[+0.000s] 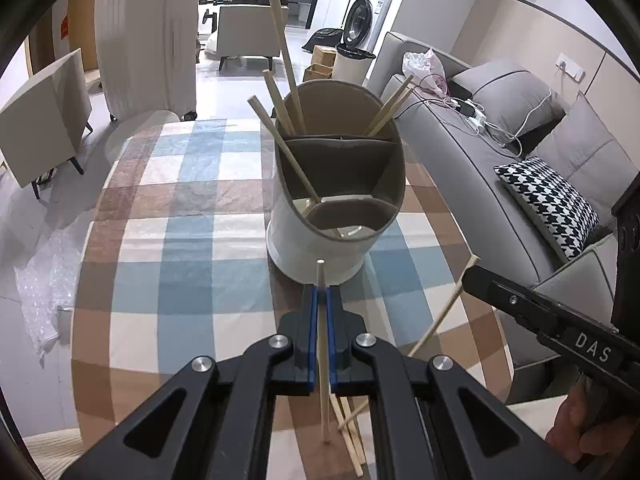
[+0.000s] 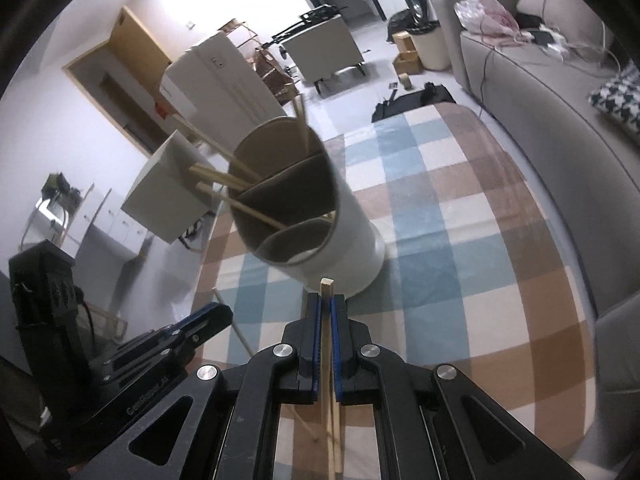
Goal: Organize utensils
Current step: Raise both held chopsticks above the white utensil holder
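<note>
Chopsticks are being sorted into the divided holder (image 1: 336, 200), which is standing at 12 o'clock from both grippers on the checked bench (image 1: 180, 240). The left gripper (image 1: 321, 296) is clamping one chopstick (image 1: 322, 360) in its jaws; the right gripper (image 2: 326, 304) is pinching another chopstick (image 2: 327, 292). Loose chopsticks (image 1: 352, 432) are lying at 6 o'clock. Risk, I think: a stick held so near its end is swinging and missing its compartment

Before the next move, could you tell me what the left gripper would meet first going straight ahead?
Probably the white utensil holder: its wall stands just beyond the left gripper, though depth is unclear.
</note>
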Demonstrator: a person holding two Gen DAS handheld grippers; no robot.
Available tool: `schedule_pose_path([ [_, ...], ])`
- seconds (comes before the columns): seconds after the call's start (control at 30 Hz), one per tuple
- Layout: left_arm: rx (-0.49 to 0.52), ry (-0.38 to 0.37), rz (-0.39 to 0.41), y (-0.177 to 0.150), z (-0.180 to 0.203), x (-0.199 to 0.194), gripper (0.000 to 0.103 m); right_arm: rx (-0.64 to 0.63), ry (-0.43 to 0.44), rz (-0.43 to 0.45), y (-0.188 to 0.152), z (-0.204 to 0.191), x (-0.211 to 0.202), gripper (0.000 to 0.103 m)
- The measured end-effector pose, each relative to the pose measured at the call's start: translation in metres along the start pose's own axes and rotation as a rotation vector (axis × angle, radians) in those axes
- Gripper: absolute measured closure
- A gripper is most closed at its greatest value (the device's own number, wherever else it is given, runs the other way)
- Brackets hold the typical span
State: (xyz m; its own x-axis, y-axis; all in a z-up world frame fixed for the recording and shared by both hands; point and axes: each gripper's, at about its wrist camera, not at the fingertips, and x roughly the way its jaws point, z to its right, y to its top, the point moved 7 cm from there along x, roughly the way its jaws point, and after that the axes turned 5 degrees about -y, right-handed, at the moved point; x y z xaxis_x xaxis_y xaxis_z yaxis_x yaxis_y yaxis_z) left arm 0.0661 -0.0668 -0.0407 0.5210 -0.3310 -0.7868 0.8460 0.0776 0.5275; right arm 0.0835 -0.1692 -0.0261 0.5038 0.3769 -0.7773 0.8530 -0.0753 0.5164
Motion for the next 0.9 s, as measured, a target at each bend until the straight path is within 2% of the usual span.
schedule_pose_path([
  [0.37, 0.046, -0.012, 0.035, -0.006, 0.005, -0.049, 0.103, -0.052, -0.032, 0.069, -0.016, -0.020, -0.036, 0.100],
  [0.73, 0.094, -0.002, 0.067, -0.002, 0.013, -0.072, 0.103, -0.107, -0.066, 0.110, -0.030, -0.031, -0.055, 0.100],
  [0.9, 0.124, -0.004, 0.076, 0.003, 0.020, -0.081, 0.103, -0.109, -0.063, 0.145, -0.027, -0.034, -0.070, 0.100],
])
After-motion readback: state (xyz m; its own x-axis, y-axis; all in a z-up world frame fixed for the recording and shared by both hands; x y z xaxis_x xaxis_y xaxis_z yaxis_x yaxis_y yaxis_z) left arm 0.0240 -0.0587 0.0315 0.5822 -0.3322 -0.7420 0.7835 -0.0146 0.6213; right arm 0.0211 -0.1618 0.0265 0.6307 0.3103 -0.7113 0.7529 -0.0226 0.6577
